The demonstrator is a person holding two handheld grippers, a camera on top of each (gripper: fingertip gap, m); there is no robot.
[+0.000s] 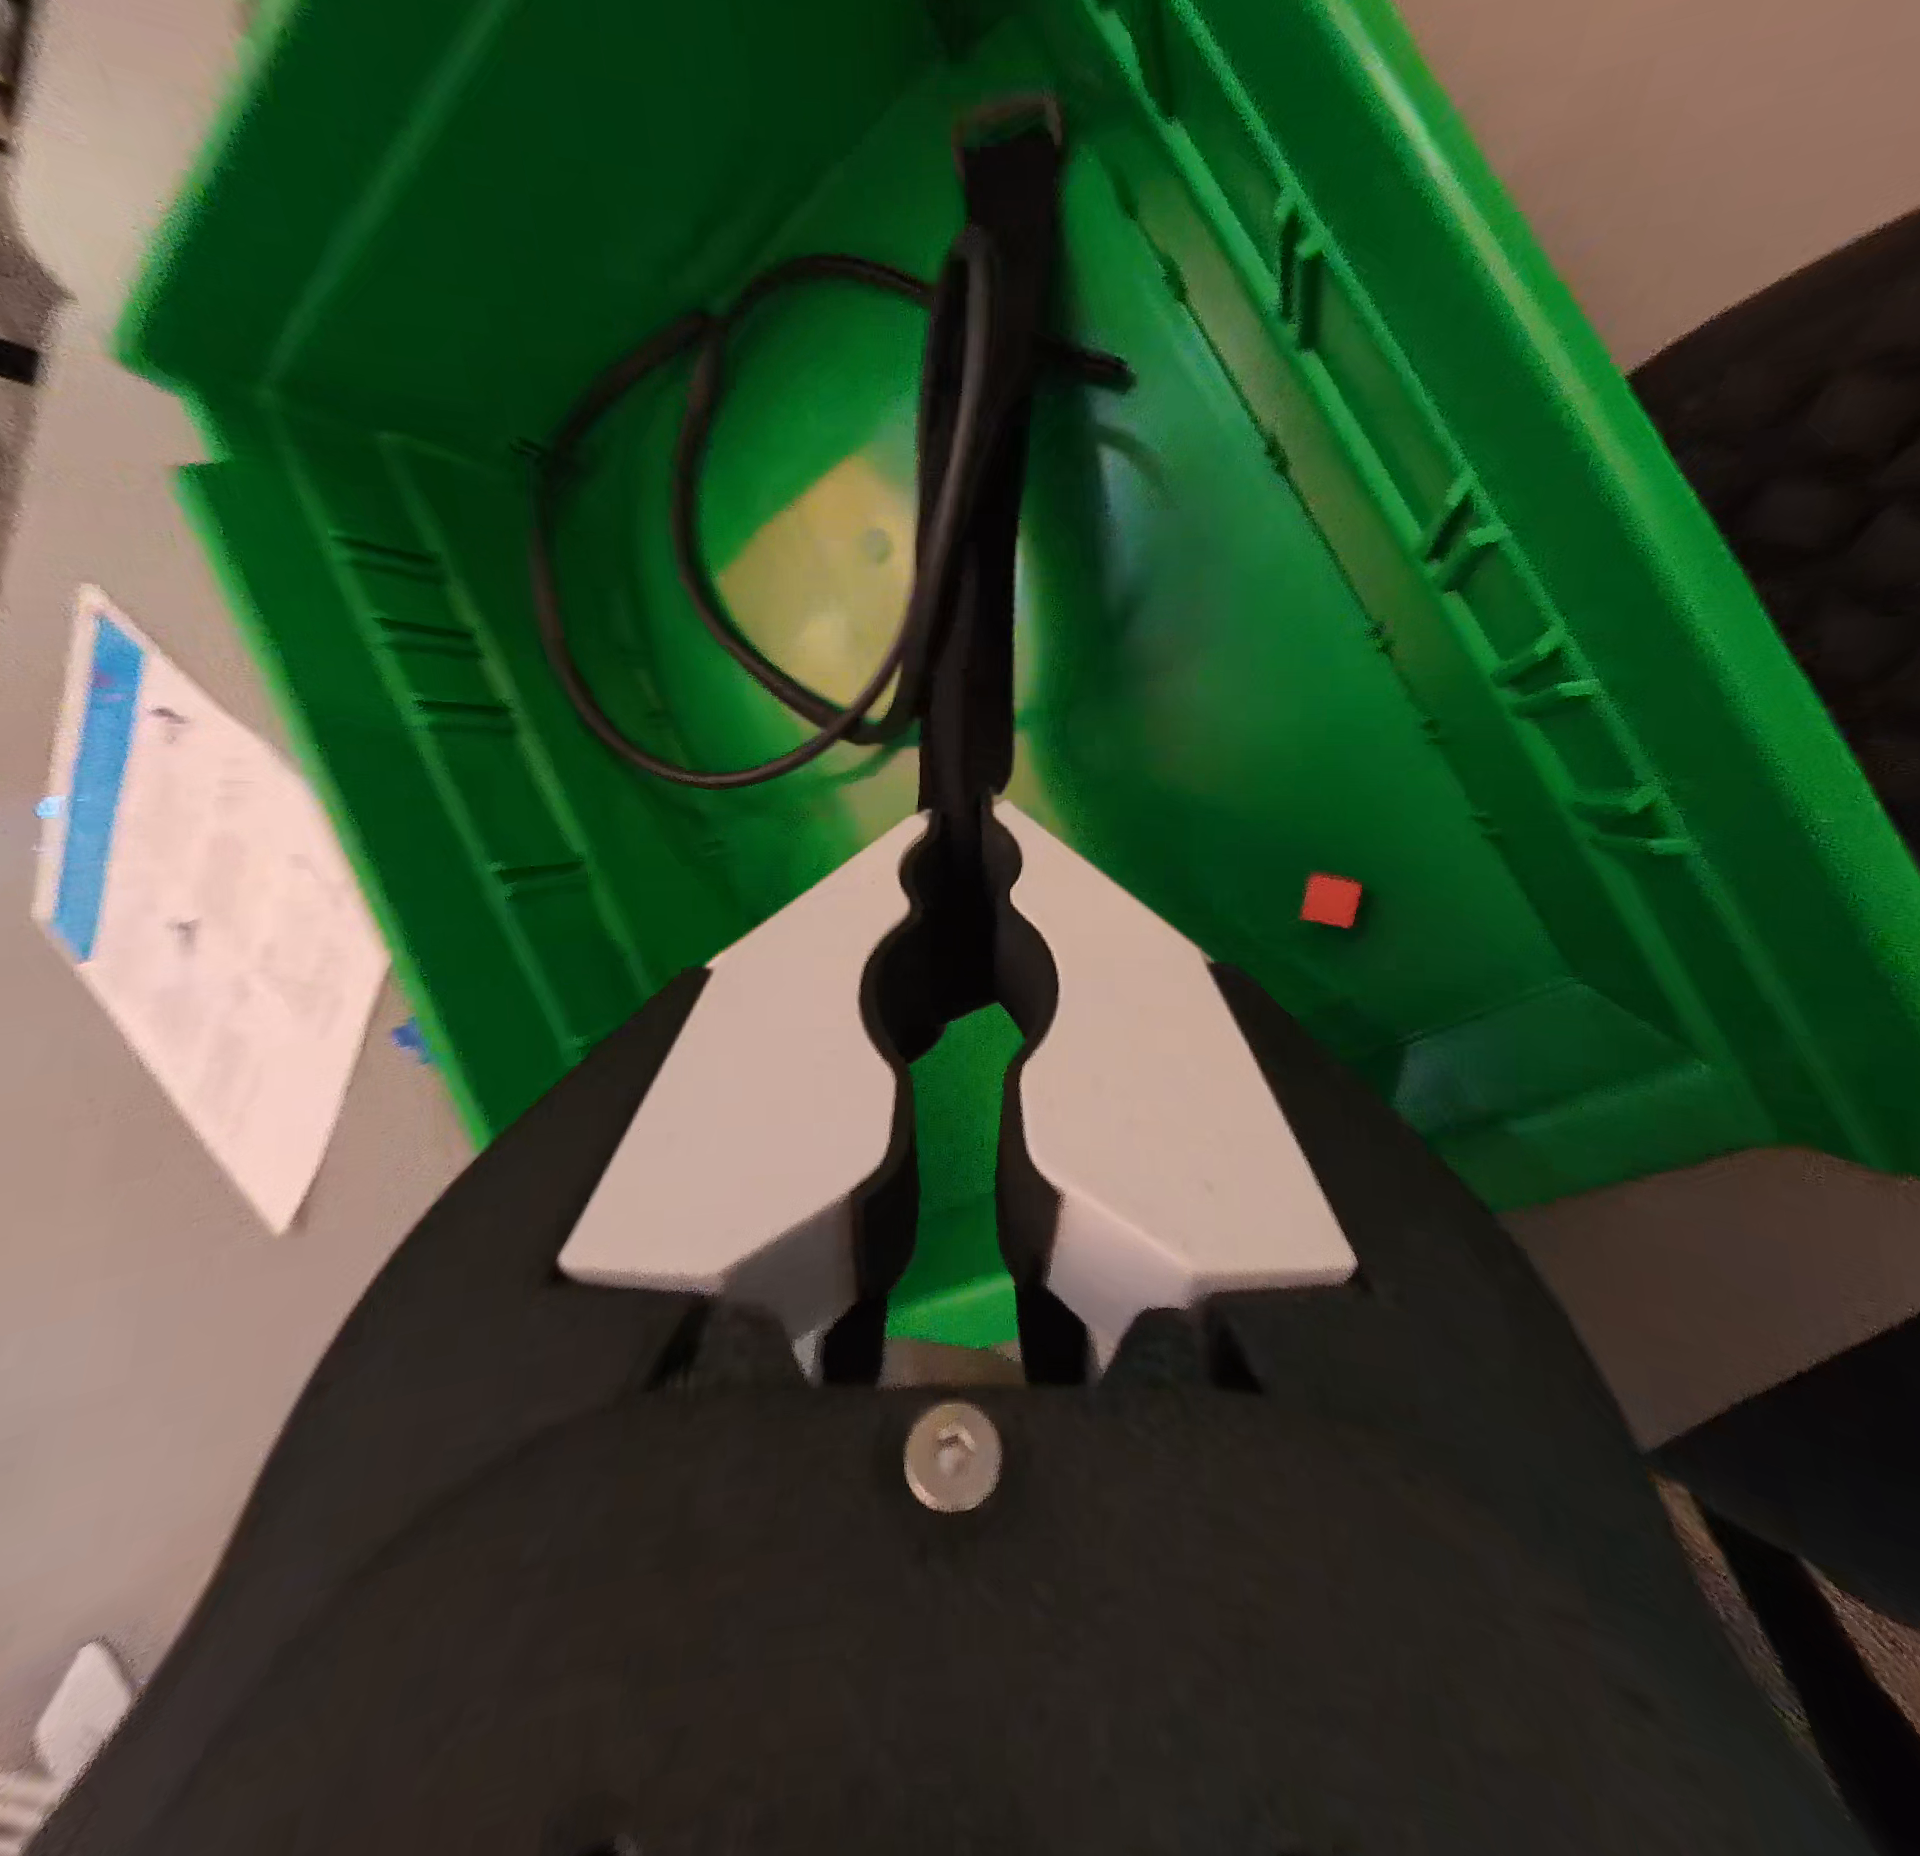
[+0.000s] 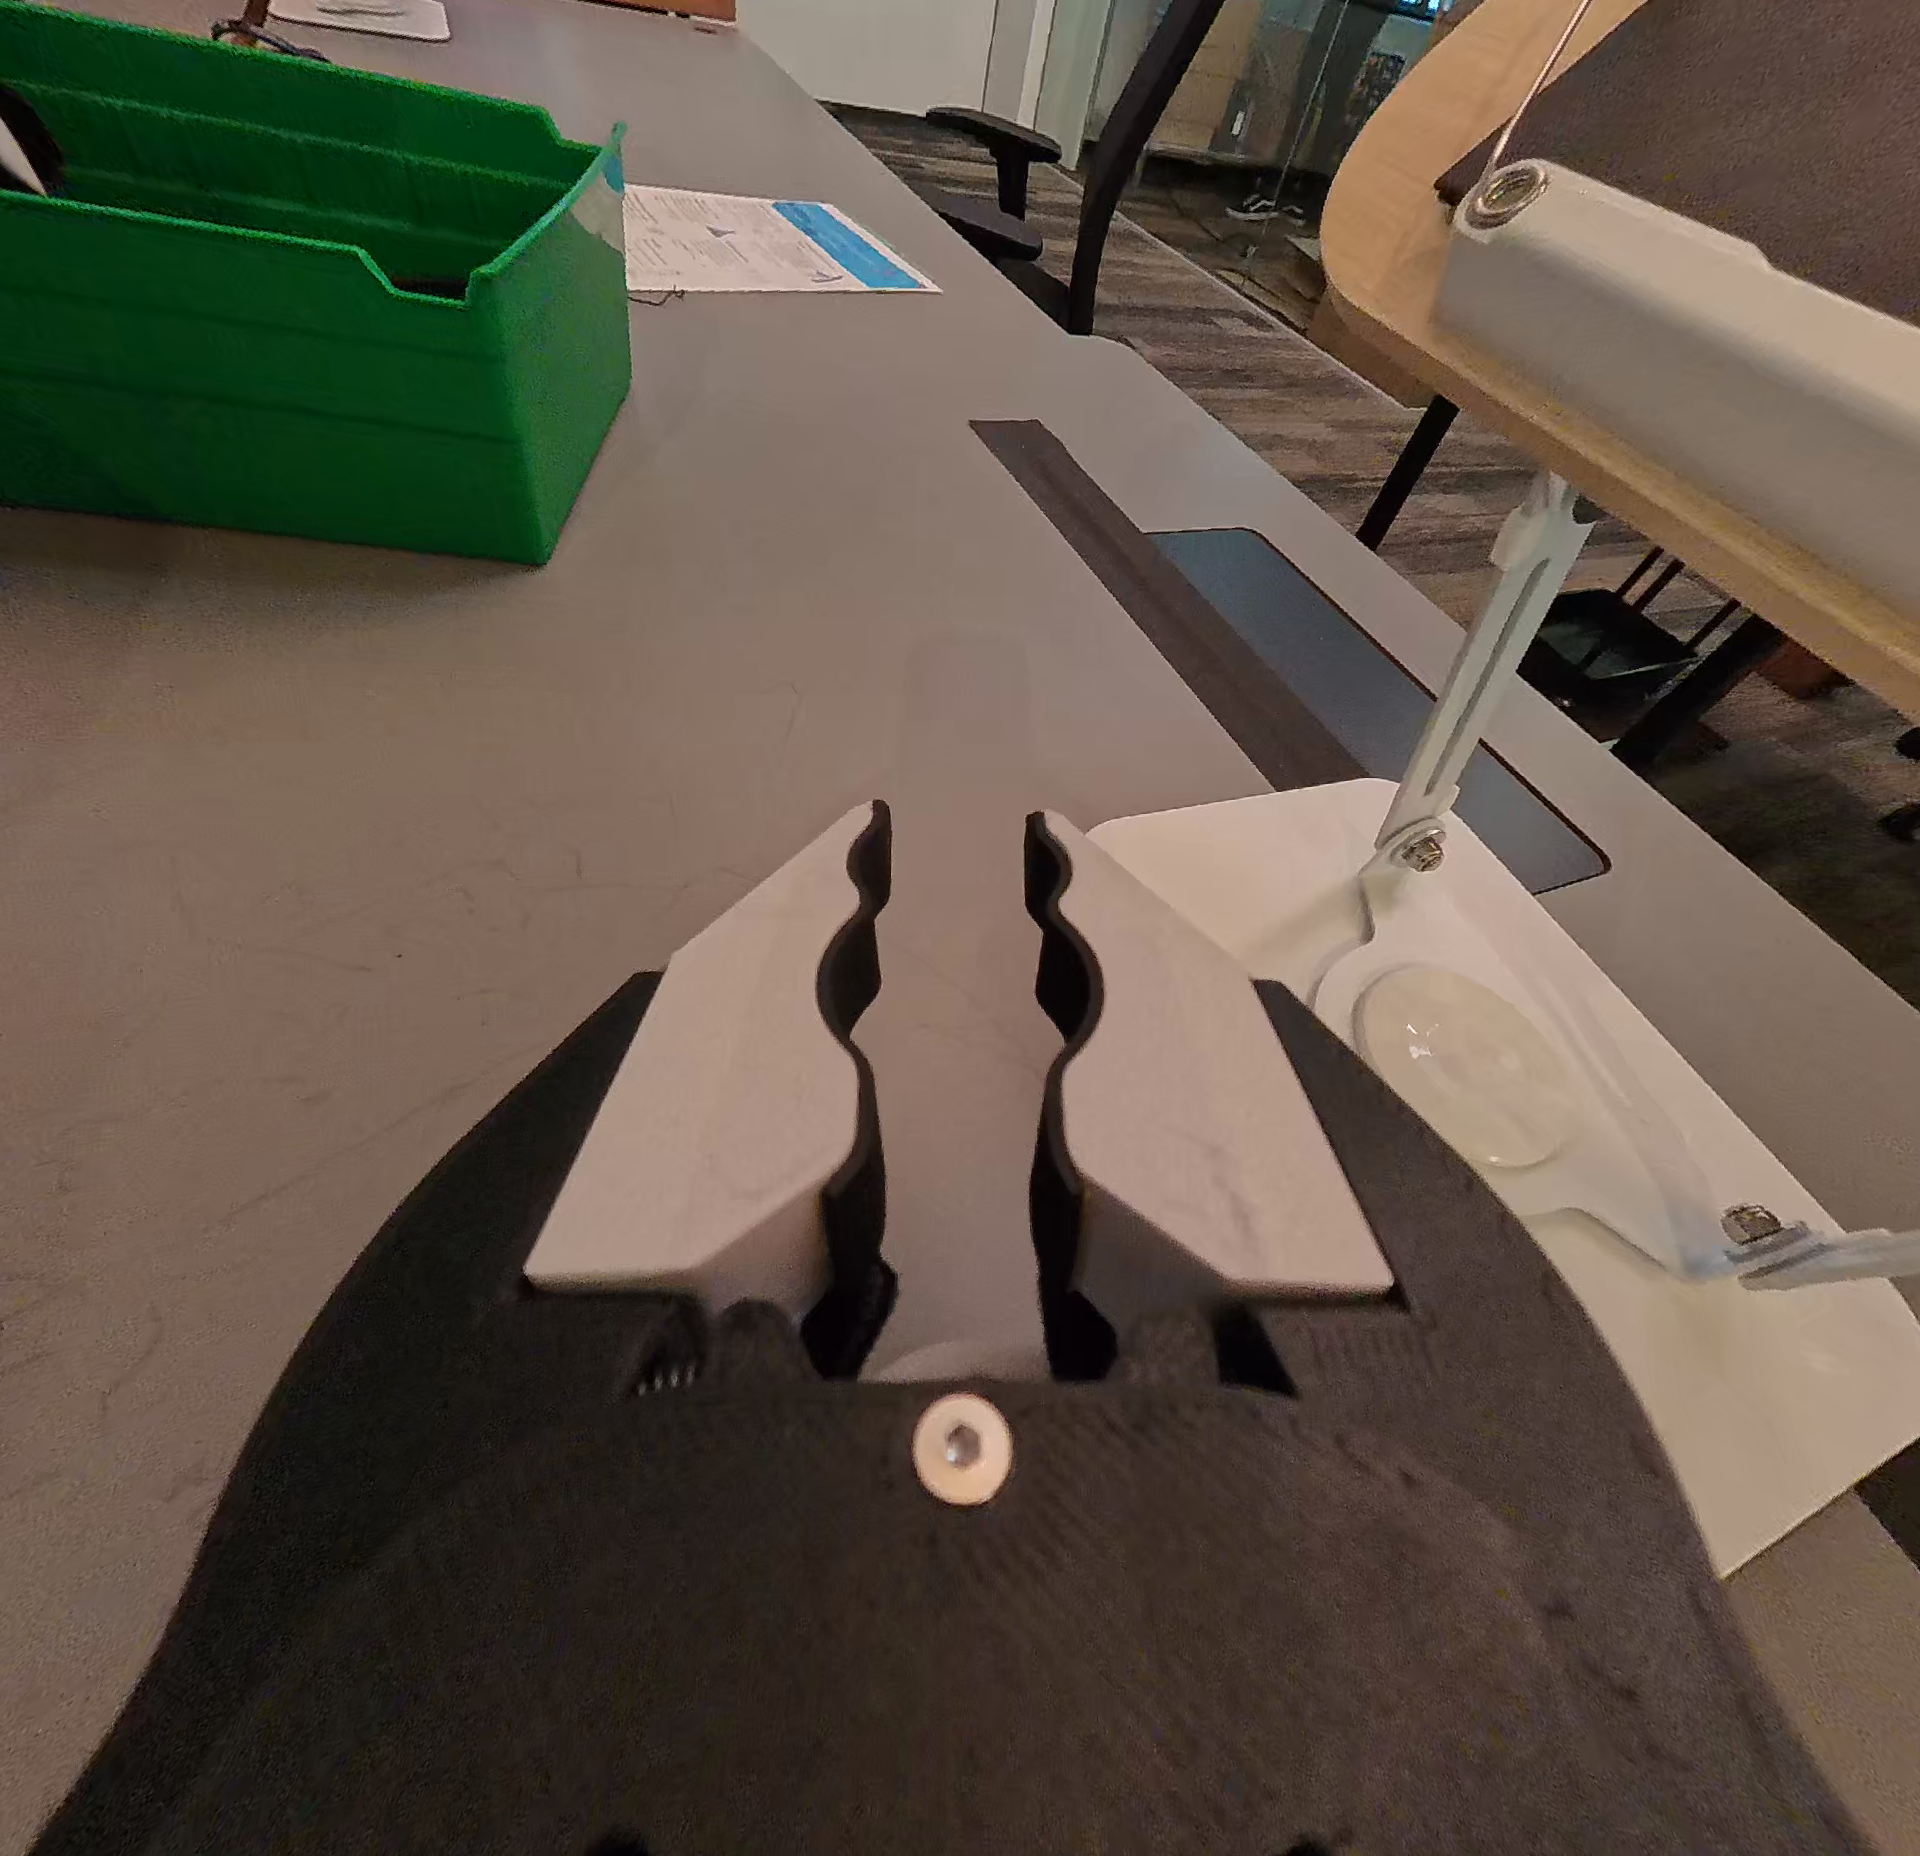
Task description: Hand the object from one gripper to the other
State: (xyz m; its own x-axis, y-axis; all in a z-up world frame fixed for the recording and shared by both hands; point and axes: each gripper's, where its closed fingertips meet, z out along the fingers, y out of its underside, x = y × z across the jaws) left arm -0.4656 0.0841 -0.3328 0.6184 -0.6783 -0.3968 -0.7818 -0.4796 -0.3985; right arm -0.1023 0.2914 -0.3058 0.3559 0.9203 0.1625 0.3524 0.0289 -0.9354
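Left wrist view: my left gripper (image 1: 961, 830) points down into a green bin (image 1: 436, 279), its fingers (image 1: 790, 1058) closed on the near end of a flat black strap (image 1: 982, 518) from which a thin black cable (image 1: 623, 518) loops away over the bin floor. The strap stands taut between my fingertips and the bin's far corner; whether it has left the floor I cannot tell. A small red square (image 1: 1331, 900) lies on the bin floor to the right, well apart. A printed sheet (image 1: 208, 871) lies on the bench (image 1: 125, 1287) to the left of the bin. Right wrist view: my right gripper (image 2: 958, 819) hovers low over the bench, fingers apart and empty, with the bin at far left and a white stand base (image 2: 1247, 850) just beside it on the right. I judge the object light, limp and prone to swing, its cable liable to snag on the bin wall. The receiving hold belongs on the flat strap body just beyond my left fingertips, not on the thin loop.
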